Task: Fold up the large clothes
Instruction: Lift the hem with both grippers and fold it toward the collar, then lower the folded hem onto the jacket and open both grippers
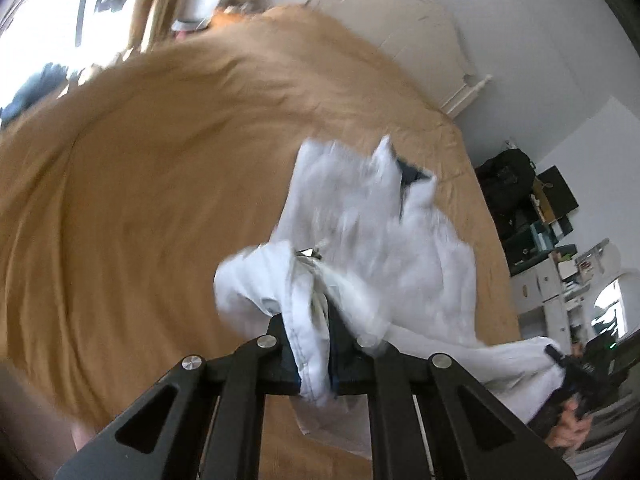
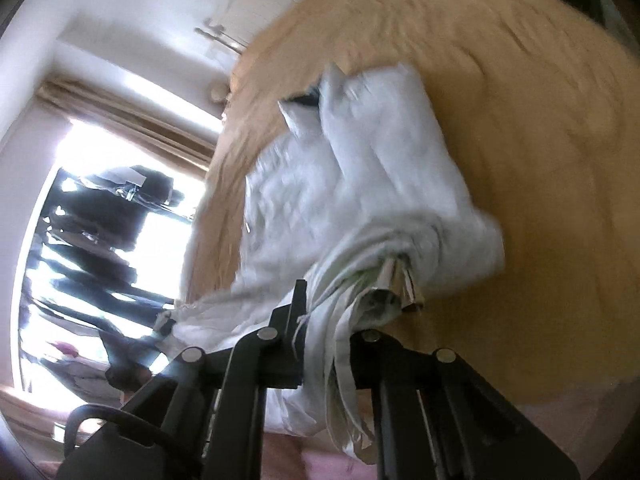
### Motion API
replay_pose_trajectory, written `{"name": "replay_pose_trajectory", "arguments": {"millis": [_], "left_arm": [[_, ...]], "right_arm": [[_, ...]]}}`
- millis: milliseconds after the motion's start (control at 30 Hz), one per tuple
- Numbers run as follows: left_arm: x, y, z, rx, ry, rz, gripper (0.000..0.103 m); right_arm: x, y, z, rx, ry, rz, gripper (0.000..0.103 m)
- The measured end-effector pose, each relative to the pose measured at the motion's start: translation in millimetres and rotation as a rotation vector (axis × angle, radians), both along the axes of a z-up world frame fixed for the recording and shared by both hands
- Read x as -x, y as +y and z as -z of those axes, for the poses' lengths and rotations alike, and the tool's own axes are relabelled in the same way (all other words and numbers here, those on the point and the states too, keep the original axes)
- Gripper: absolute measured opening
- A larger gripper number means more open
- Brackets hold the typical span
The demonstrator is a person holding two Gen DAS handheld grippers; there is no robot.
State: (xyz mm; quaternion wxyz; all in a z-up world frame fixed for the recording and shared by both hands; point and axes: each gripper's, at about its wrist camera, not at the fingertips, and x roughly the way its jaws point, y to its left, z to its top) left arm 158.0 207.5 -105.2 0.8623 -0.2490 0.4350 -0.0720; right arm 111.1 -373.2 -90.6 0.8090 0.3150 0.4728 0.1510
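A large white garment (image 1: 360, 232) hangs bunched and blurred above a tan bedspread (image 1: 140, 200). My left gripper (image 1: 316, 344) is shut on a thick fold of its edge. The right gripper (image 1: 560, 360) shows at the lower right of the left wrist view, holding the far end. In the right wrist view the same white garment (image 2: 352, 184) trails over the tan bedspread (image 2: 540, 160), and my right gripper (image 2: 324, 344) is shut on a gathered bunch of it. The left gripper (image 2: 164, 326) shows small at lower left, gripping the cloth.
A white headboard (image 1: 420, 32) and wall stand behind the bed. Shelves with boxes and a black bag (image 1: 508, 184) stand at the right. A bright window with tan curtains (image 2: 132, 120) and dark hanging clothes (image 2: 100, 220) is at the left.
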Motion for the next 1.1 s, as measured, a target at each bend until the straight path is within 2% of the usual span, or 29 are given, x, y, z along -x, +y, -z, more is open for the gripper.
{"name": "replay_pose_trajectory", "arguments": {"millis": [67,167,267,333,400,467,533,600,633,700,767,800,867,933,967,1000,1033,1100], "left_arm": [[-56,-7,-10,-0.041,-0.006,0.005,0.008],[-128,-22,-10,-0.109,0.010,0.008,0.008],[-201,-41,8,-0.173,0.067,0.014,0.008],[-237,-48,31,-0.166,0.117,0.007,0.008],[-262,-52,58,-0.148,0.163,-0.005,0.008],[-287,-60,86,-0.178,0.205,-0.013,0.007],[-304,-63,109,-0.174,0.234,-0.003,0.007],[-324,-71,137,-0.173,0.266,-0.001,0.007],[-325,-75,144,-0.185,0.270,0.005,0.007],[-335,-87,157,-0.259,0.270,0.019,0.007],[-339,-94,156,-0.304,0.263,0.025,0.008],[-339,-93,152,-0.300,0.260,0.020,0.008],[-340,-78,141,-0.203,0.255,0.004,0.010],[-343,-59,133,-0.061,0.236,-0.013,0.014],[-342,-44,127,0.041,0.218,-0.018,0.014],[-342,-34,121,0.120,0.202,-0.026,0.014],[-343,-28,118,0.159,0.195,-0.030,0.014],[-341,-17,102,0.198,0.183,-0.029,0.014]], "right_arm": [[-43,2,-16,0.036,-0.027,-0.011,0.011],[-118,-1,-28,0.046,-0.042,-0.008,0.011],[-182,-5,-16,0.038,-0.014,0.034,0.011],[-219,-12,2,0.026,0.024,0.076,0.011],[-253,-15,29,0.045,0.073,0.118,0.011],[-281,-22,64,0.066,0.124,0.150,0.011],[-304,-32,99,0.079,0.187,0.184,0.011],[-316,-43,134,0.025,0.235,0.221,0.008],[-320,-48,144,0.005,0.245,0.234,0.008],[-331,-53,162,-0.028,0.257,0.257,0.008],[-341,-51,166,-0.029,0.260,0.251,0.008],[-346,-51,167,-0.036,0.271,0.251,0.009],[-353,-55,163,-0.064,0.312,0.258,0.012],[-353,-64,156,-0.108,0.296,0.286,0.023],[-351,-69,146,-0.133,0.261,0.301,0.029],[-348,-74,135,-0.150,0.220,0.312,0.047],[-344,-78,122,-0.149,0.178,0.328,0.065],[-338,-87,98,-0.136,0.114,0.365,0.081]]}}
